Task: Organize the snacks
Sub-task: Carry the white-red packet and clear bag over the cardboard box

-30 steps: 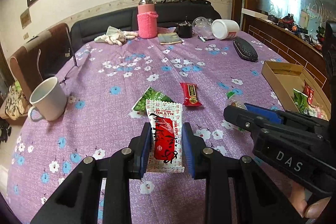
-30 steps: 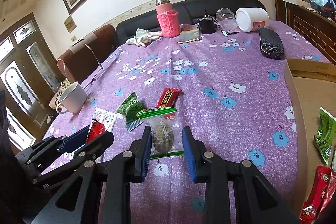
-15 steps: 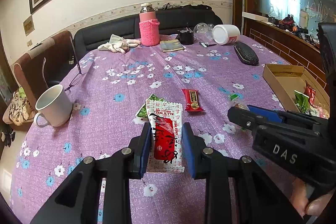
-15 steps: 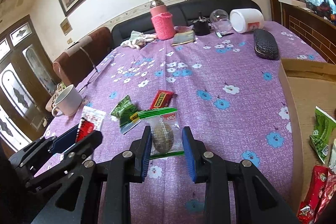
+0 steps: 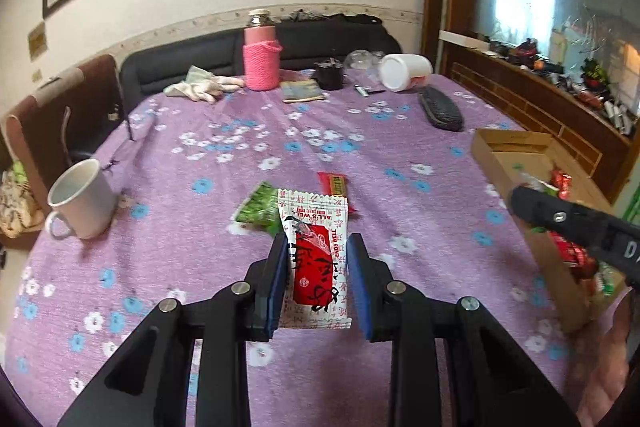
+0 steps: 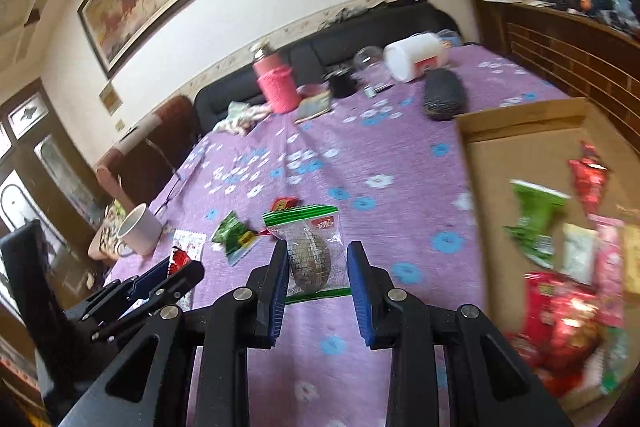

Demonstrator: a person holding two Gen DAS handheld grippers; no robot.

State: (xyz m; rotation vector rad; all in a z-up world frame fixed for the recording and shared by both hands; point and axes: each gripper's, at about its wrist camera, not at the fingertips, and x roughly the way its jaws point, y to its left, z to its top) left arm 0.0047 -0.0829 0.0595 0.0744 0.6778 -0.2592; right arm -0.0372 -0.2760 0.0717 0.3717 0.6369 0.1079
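Cardboard box (image 6: pixel 520 123) holds mixed snack packets (image 6: pixel 560 311); left fingers (image 5: pixel 280 279) clamp red-white packet (image 5: pixel 314 259), right fingers (image 6: pixel 280 279) clear pouch (image 6: pixel 310 253).

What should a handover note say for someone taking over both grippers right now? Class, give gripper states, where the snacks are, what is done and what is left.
Left gripper: shut on the red-and-white packet, held above the table.
Right gripper: shut on the clear egg packet, near the cardboard box.
Done: several snacks already lie in the box.
Left: drop both held packets in, then fetch the green packet and red bar from the purple tablecloth.
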